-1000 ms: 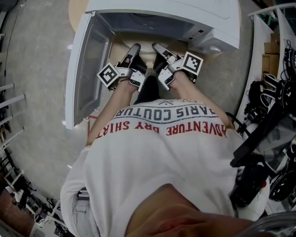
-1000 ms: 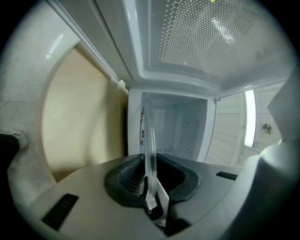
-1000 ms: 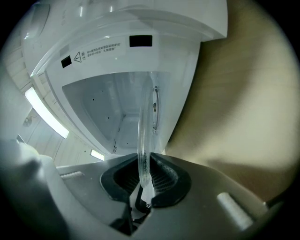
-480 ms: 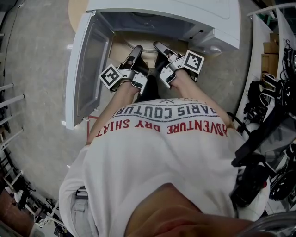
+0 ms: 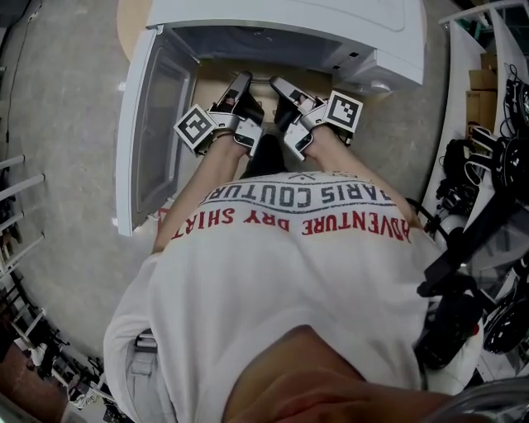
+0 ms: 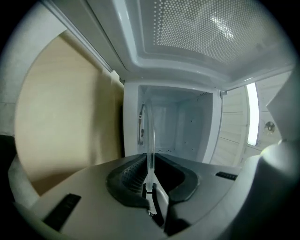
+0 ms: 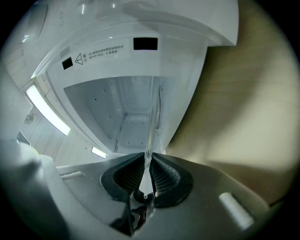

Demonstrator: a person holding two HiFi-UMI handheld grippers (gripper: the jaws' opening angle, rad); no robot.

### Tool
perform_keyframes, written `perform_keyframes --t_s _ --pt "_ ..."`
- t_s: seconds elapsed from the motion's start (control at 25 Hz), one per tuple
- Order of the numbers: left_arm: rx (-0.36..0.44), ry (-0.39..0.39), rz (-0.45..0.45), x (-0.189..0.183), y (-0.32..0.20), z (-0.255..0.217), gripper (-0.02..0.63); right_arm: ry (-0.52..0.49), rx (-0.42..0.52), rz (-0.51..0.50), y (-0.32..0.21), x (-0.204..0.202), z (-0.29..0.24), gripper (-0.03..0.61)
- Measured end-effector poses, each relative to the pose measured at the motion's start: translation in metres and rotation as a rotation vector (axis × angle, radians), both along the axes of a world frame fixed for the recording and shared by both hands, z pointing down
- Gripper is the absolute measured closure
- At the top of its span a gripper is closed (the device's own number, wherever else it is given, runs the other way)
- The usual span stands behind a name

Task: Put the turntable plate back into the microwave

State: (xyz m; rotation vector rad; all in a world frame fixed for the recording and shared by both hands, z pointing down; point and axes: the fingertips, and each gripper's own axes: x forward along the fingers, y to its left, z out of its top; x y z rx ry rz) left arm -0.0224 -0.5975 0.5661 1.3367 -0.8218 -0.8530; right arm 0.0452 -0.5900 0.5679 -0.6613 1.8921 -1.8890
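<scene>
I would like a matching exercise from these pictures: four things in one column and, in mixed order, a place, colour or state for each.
Things:
1. microwave door
2. turntable plate
3. right gripper
4. table

Descriptions:
a. beige, under the microwave
b. shut on a glass rim
c. swung open, on the person's left
d. transparent, held at the microwave's opening

Pairs: 1-c, 2-d, 3-b, 4-a

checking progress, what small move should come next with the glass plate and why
Probably ease the clear glass turntable plate straight forward, level, into the open white microwave: the left gripper and right gripper both clamp its rim, and the microwave lies directly ahead.
</scene>
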Motion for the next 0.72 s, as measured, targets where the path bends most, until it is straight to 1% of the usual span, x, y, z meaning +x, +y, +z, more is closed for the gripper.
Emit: perform_keyframes --t_s 0.36,0.52,0.72 --pt "-0.024 0.001 -0.023 -0.005 -0.035 0.011 0.572 0.005 0.029 -0.012 0.001 0.008 -0.004 0.545" --pt "-0.024 -0.03 -0.03 -0.009 -0.047 0.015 0.572 0.015 0.03 -0.009 0.001 0.012 0.0 0.545" --pt "-0.026 -0.049 -0.016 -0.003 -0.058 0.016 0.572 0.016 0.028 -0.007 0.003 0.017 0.001 0.545"
